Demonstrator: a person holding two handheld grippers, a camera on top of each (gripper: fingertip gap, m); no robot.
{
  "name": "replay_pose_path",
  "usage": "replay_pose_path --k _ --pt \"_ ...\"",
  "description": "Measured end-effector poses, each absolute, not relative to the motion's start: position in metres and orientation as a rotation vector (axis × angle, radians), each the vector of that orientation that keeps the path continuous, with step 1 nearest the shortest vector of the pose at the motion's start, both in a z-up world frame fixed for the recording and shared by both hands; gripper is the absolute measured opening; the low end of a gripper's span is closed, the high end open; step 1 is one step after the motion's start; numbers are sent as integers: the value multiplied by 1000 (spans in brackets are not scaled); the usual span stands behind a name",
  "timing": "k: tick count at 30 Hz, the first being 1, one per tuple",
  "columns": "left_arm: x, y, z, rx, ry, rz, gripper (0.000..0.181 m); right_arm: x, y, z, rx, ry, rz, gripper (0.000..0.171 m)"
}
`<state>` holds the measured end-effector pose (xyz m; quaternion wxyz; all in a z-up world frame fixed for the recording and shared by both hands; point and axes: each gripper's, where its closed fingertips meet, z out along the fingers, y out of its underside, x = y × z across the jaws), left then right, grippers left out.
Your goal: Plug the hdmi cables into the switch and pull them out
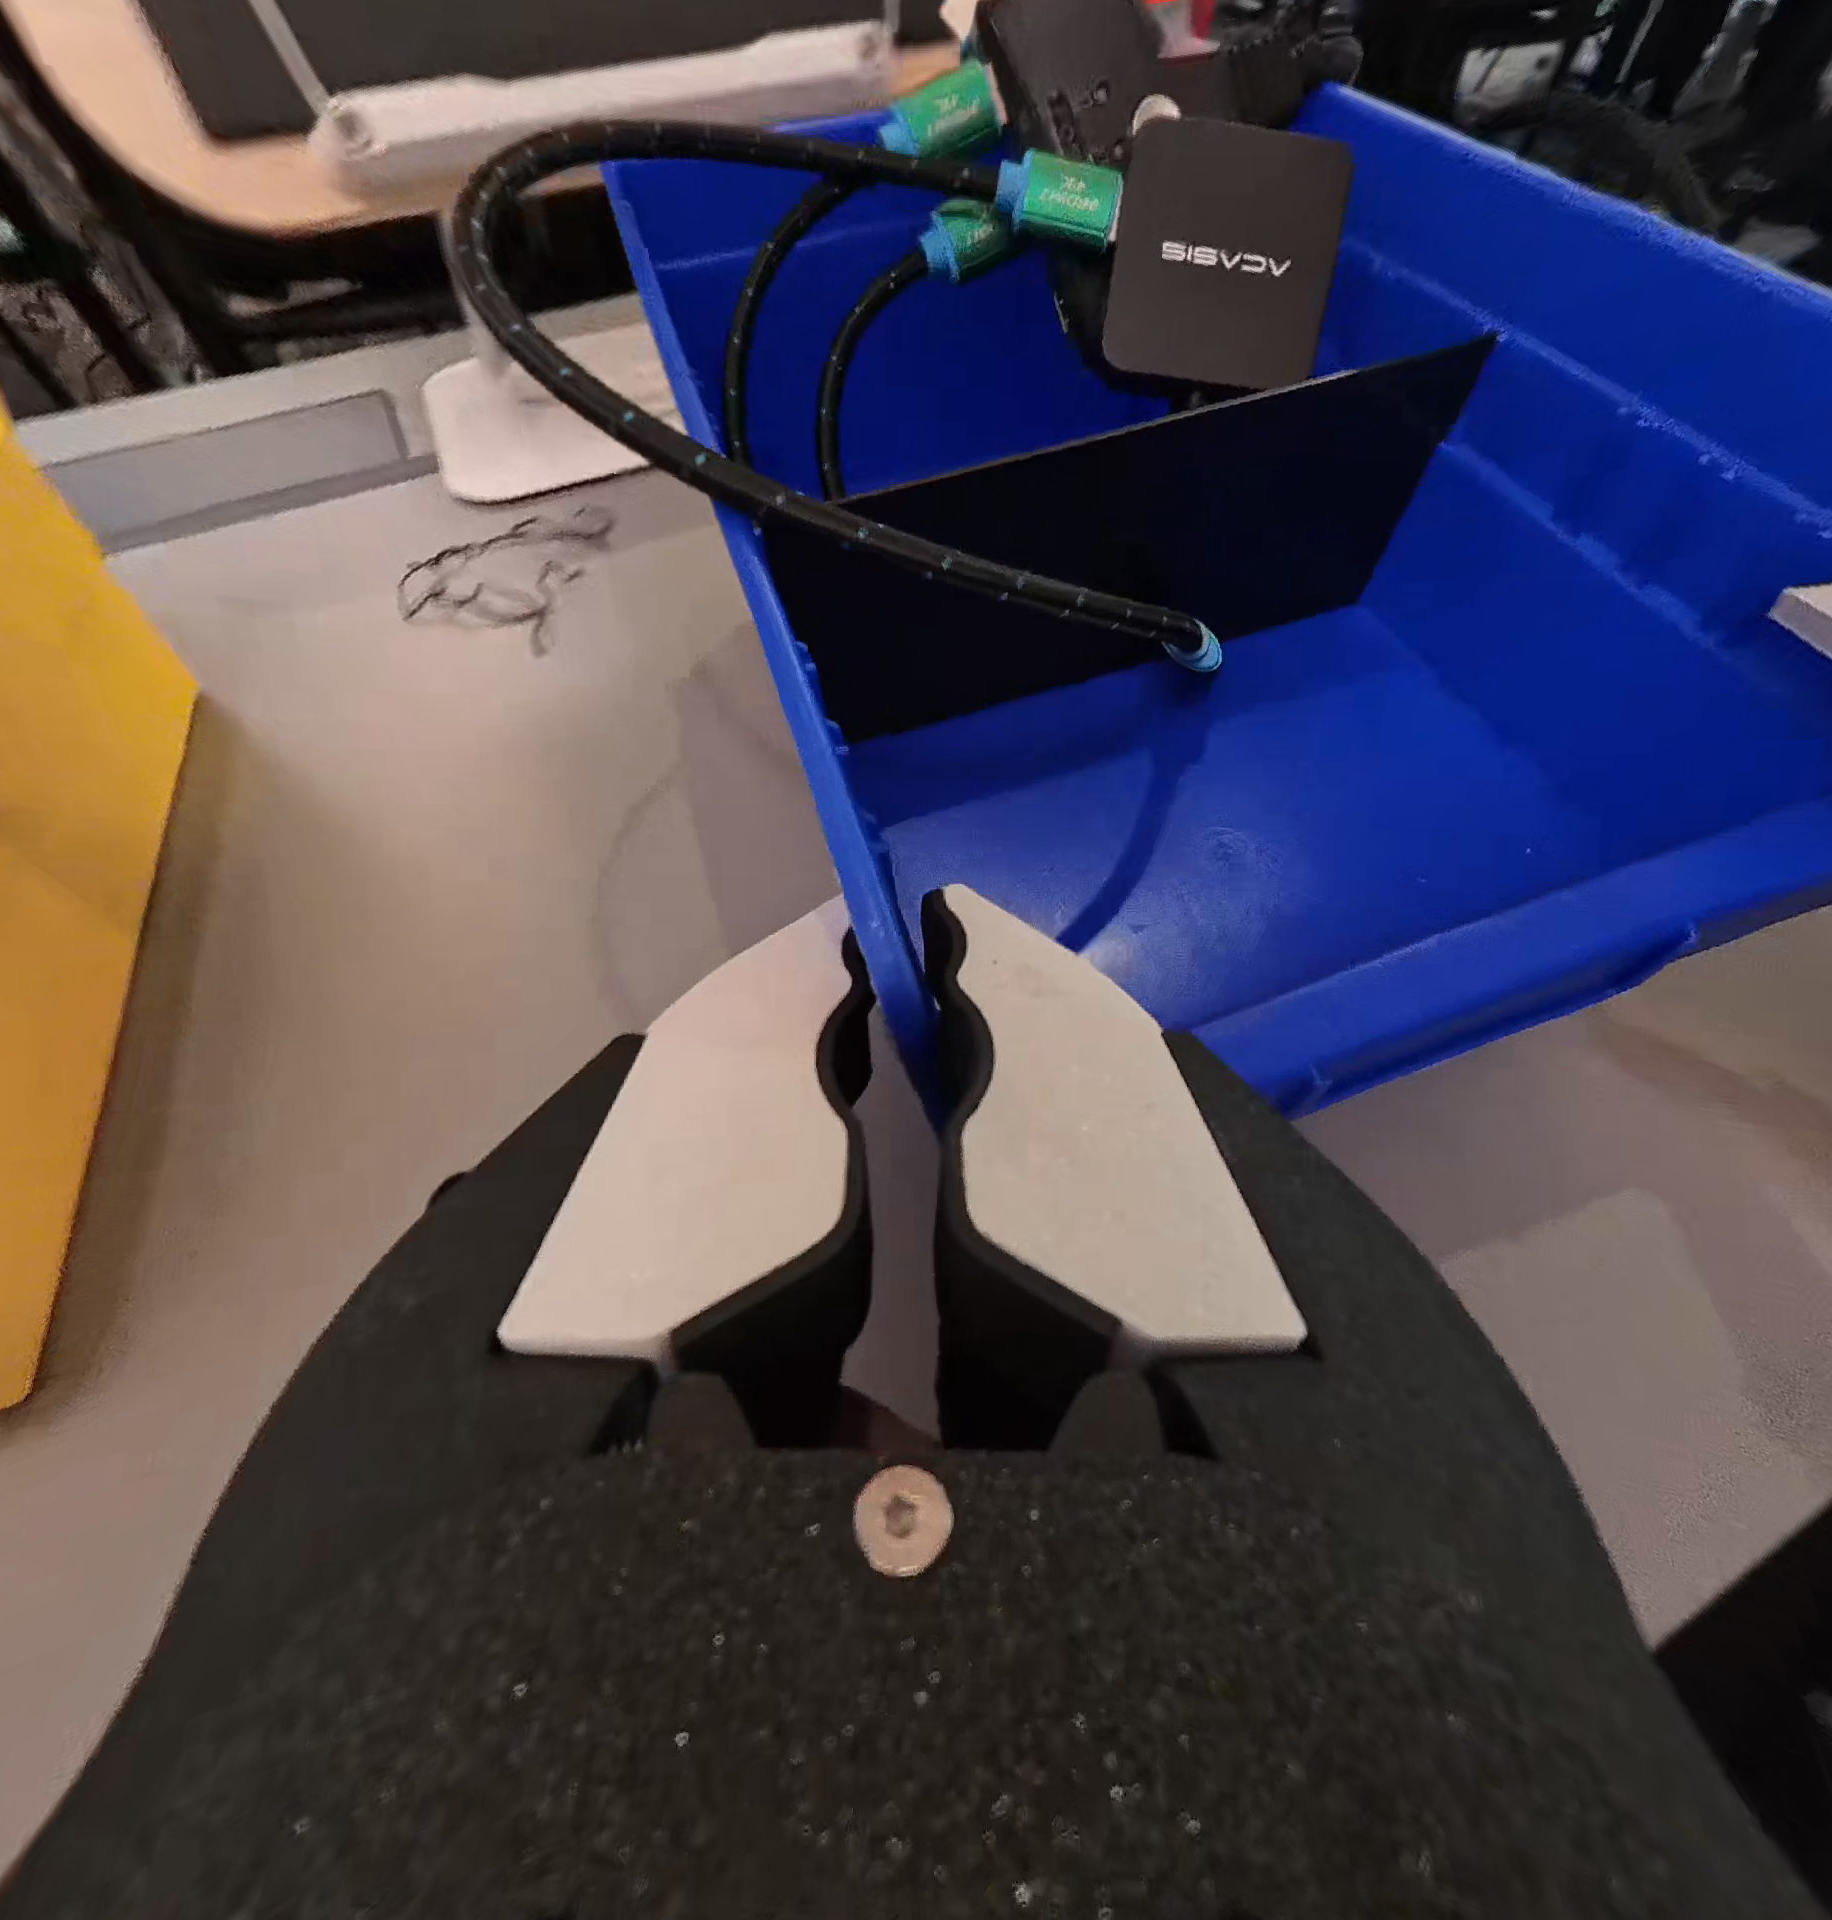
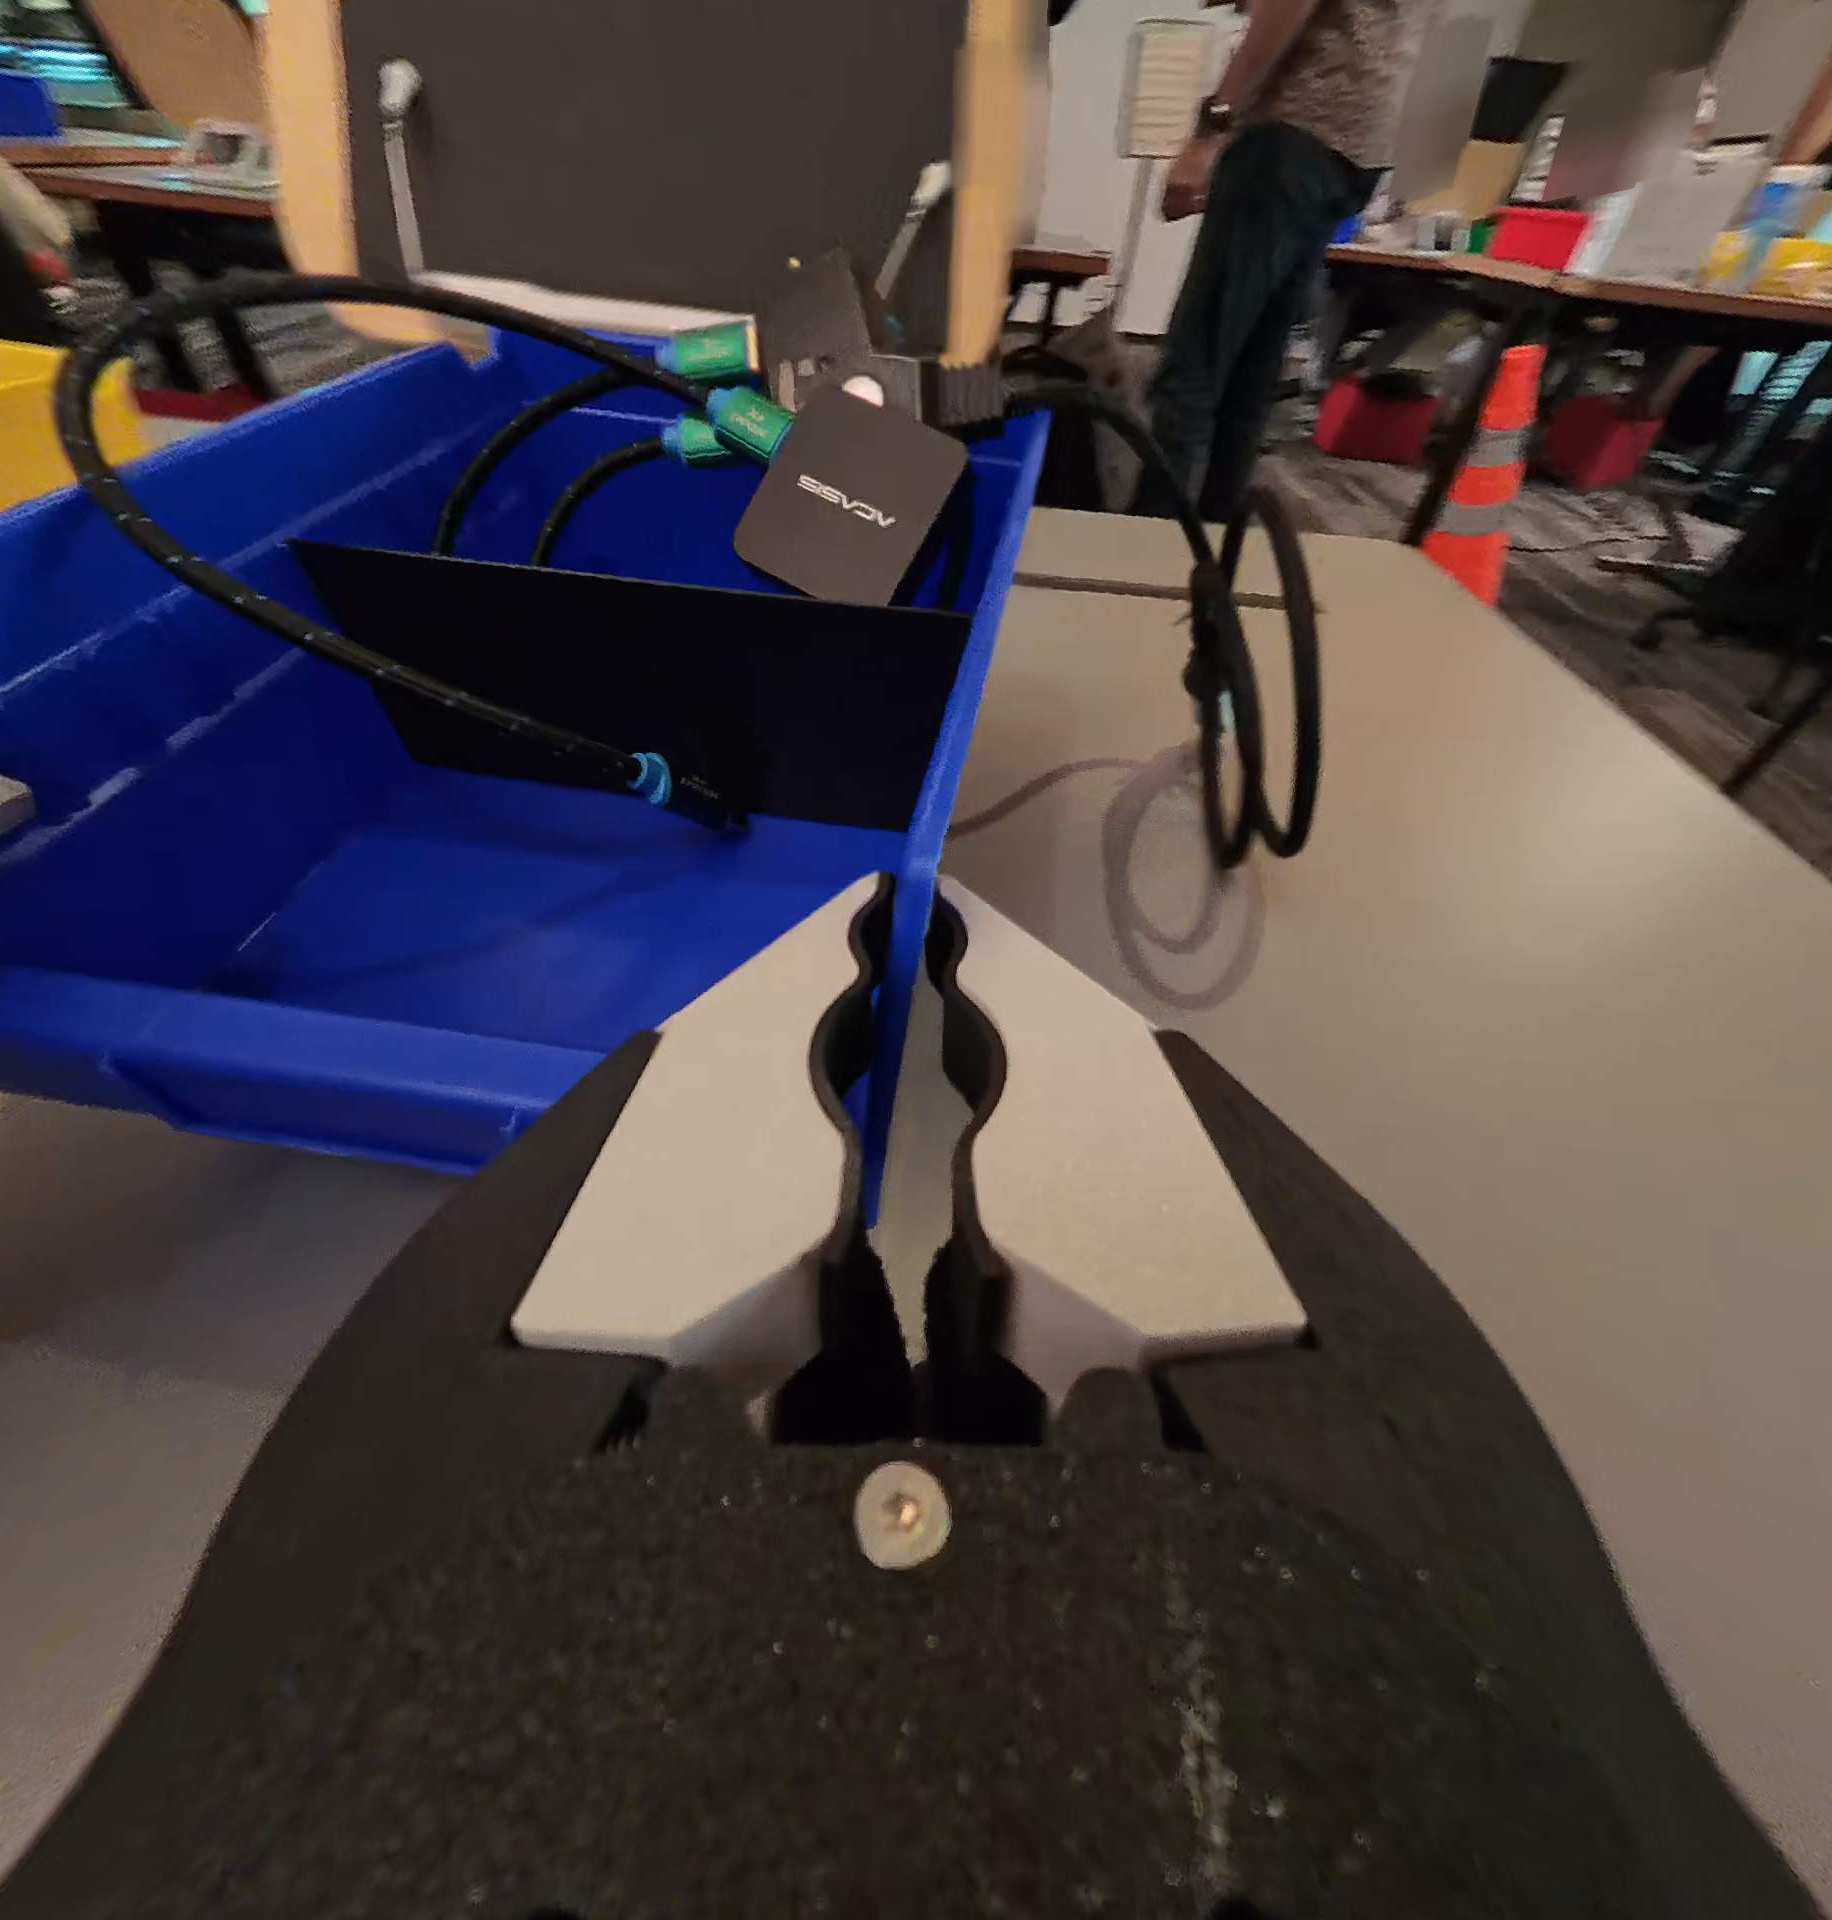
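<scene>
A black square HDMI switch (image 1: 1229, 260) hangs tilted over the far compartment of a blue bin (image 1: 1618, 343). Green-shelled HDMI plugs (image 1: 1063, 197) sit at its left side, on black braided cables. One cable loops out over the bin wall, and its free blue-collared end (image 1: 1198, 649) lies against the black divider (image 1: 1151, 520). My left gripper (image 1: 896, 925) is shut on the bin's left wall near the front corner. In the right wrist view, my right gripper (image 2: 910, 894) is shut on the bin's (image 2: 164, 520) right wall. The switch (image 2: 850, 509) and the loose cable end (image 2: 673, 790) show beyond it.
A yellow bin (image 1: 39, 831) stands on the grey table to the left. A white stand base (image 1: 517, 436) sits behind the blue bin. A coil of black cable (image 2: 1255, 675) hangs over the table on the right. A person (image 2: 1265, 260) and an orange cone (image 2: 1494, 457) are beyond the table.
</scene>
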<state>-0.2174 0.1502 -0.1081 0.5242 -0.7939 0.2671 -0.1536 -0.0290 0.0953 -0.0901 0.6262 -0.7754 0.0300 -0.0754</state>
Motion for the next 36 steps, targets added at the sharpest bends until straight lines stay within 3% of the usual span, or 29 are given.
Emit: replay_pose_path --k 6,10,14,16,19,22,24,27,29,36 --pt "-264 171 -128 -1974 577 -302 8 -76 137 -112 -1860 -88 -88 6" --pt "-263 168 -131 -1961 708 -363 22 -79 148 -122 -1899 -73 -8 6" --pt "-293 157 -80 -1812 572 -665 42 -80 144 -112 -1854 -128 150 25" --pt "-347 164 -50 -1780 393 -742 50 -80 133 -104 -1807 -160 221 33" --pt "-480 195 -42 -1834 85 -524 49 -78 116 -84 -1693 -213 258 37" --pt "-594 230 -61 -1938 9 -194 48 -74 108 -64 -1598 -251 184 37" --pt "-612 253 -90 -2098 115 -243 51 -93 96 -53 -1520 -338 240 37" --pt "-600 283 -97 -2077 212 -457 38 -159 60 -52 -1438 -609 486 37" --pt "-592 293 -115 -2130 311 -455 7 -206 32 -68 -1475 -766 673 38" --pt "-586 272 -122 -2092 310 -211 3 -313 18 -89 -1590 -856 877 39"
